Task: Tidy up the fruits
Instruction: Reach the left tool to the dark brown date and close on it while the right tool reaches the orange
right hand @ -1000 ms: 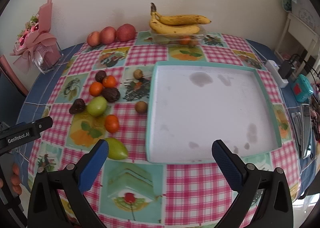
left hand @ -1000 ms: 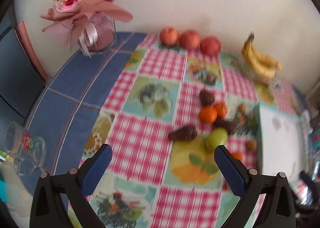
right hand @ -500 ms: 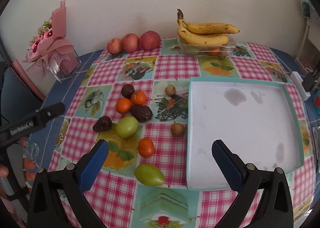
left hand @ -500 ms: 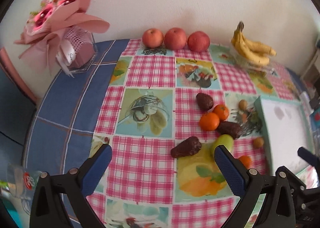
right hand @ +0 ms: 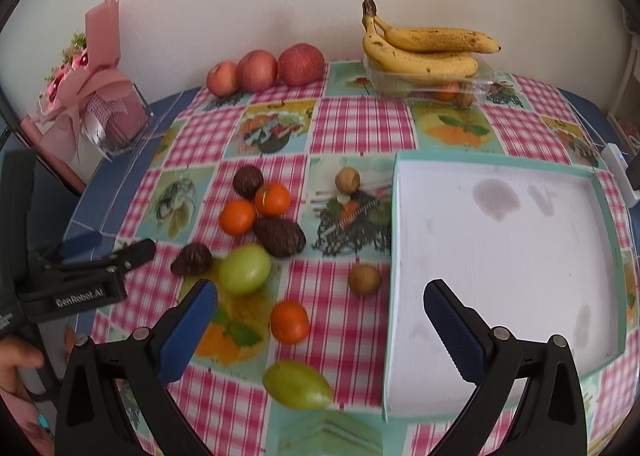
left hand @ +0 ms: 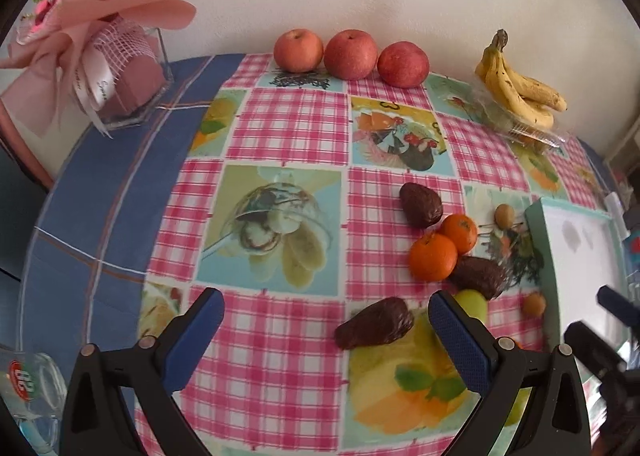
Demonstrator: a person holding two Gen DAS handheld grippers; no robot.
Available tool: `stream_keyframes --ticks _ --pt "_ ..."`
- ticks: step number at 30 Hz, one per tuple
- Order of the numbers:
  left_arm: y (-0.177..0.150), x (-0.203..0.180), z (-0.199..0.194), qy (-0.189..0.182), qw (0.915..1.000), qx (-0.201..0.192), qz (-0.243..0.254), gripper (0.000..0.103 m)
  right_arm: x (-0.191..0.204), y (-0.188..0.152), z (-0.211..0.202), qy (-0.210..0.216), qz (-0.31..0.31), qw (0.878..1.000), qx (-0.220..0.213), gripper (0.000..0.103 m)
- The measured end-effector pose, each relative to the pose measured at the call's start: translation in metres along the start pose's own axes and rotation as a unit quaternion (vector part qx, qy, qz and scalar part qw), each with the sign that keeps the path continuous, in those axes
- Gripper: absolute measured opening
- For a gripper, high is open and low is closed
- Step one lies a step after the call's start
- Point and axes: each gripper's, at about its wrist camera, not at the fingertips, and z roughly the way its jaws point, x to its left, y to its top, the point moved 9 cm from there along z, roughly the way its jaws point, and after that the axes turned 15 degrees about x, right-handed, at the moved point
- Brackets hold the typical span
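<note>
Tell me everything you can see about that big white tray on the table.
The tray is a shallow square box, white inside with a pale teal rim, seemingly cardboard or foam. It lies flat on the checked tablecloth, right of the loose fruit. It holds nothing; a few greyish stains mark its floor. No fruit touches it, and the right gripper hovers open by its near left corner.

Tablecloth looked glossy, wipe-clean plastic; 3 dark fruits rough, wrinkled; tray matt; gripper pads textured rubber.
</note>
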Motion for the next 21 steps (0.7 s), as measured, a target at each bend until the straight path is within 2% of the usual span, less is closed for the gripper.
stream_keyframes --ticks 3,4,6,7,11,13,15,19,21 --pt "0.005 -0.001 0.006 0.007 0.9998 0.019 -0.008 0.102 0.003 0.007 0.004 0.002 -0.012 1.000 -0.001 0.103" --pt "0.006 -0.001 0.008 0.006 0.9996 0.025 -0.014 0.100 0.002 0.008 0.006 0.001 -0.012 1.000 0.000 0.103" --pt "0.007 0.001 0.012 -0.004 0.9990 0.031 -0.032 0.088 -0.002 0.009 0.010 -0.003 -0.005 1.000 0.003 0.103" --pt "0.007 0.001 0.014 -0.008 0.9987 0.033 -0.037 0.085 -0.003 0.008 0.011 -0.004 -0.003 1.000 0.005 0.103" --pt "0.001 -0.005 0.023 -0.029 0.9972 0.052 -0.045 0.081 -0.006 0.004 0.017 -0.016 -0.008 1.000 0.013 0.101" --pt "-0.003 -0.010 0.029 -0.040 0.9961 0.064 -0.047 0.079 -0.005 0.000 0.022 -0.018 -0.014 1.000 0.022 0.093" --pt "-0.007 -0.013 0.033 -0.047 0.9951 0.071 -0.051 0.077 -0.001 -0.005 0.030 -0.017 -0.023 0.999 0.035 0.080" --pt "-0.013 -0.016 0.044 -0.061 0.9915 0.090 -0.072 0.076 0.008 -0.016 0.047 -0.009 -0.035 0.997 0.062 0.077" --pt "-0.016 -0.015 0.049 -0.066 0.9898 0.096 -0.082 0.068 0.012 -0.021 0.055 -0.008 -0.042 0.996 0.072 0.071"
